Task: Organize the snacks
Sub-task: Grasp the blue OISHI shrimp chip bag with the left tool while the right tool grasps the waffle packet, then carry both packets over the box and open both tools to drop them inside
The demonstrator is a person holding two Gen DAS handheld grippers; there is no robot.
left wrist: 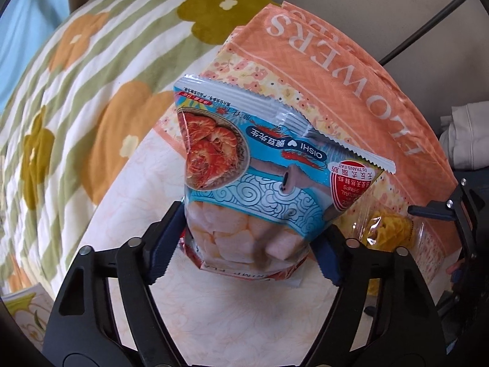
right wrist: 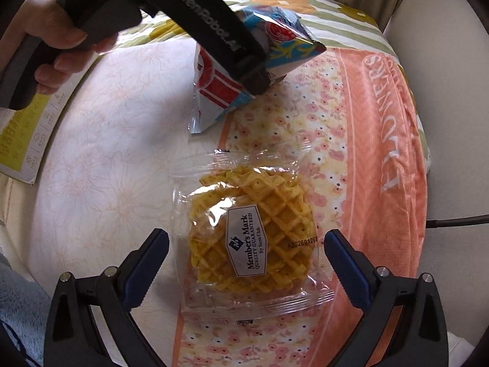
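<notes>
Right wrist view: the right gripper (right wrist: 246,252) stands wide open, straddling the wrapped waffle biscuit (right wrist: 250,229), pads clear of it.

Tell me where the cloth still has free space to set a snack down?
The pale cloth left of the waffle packet is bare, up to the yellow card. The orange FLOWERS band on the right is bare too. The middle is crowded: the shrimp chip bag stands above the waffle.

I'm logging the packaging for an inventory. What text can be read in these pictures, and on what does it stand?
"OISHI", "0g TRANS FAT": shrimp snack bag, upside down.
"Member's Mark", "QUALITY GUARANTEED", "by Sam's Club": waffle packet label.
"A20260126", cut off: waffle packet film.
"FLOWERS": orange pillow border.
"GenRobot.AI": left claw housing.
Chinese print on the bag and yellow box: too small.
</notes>
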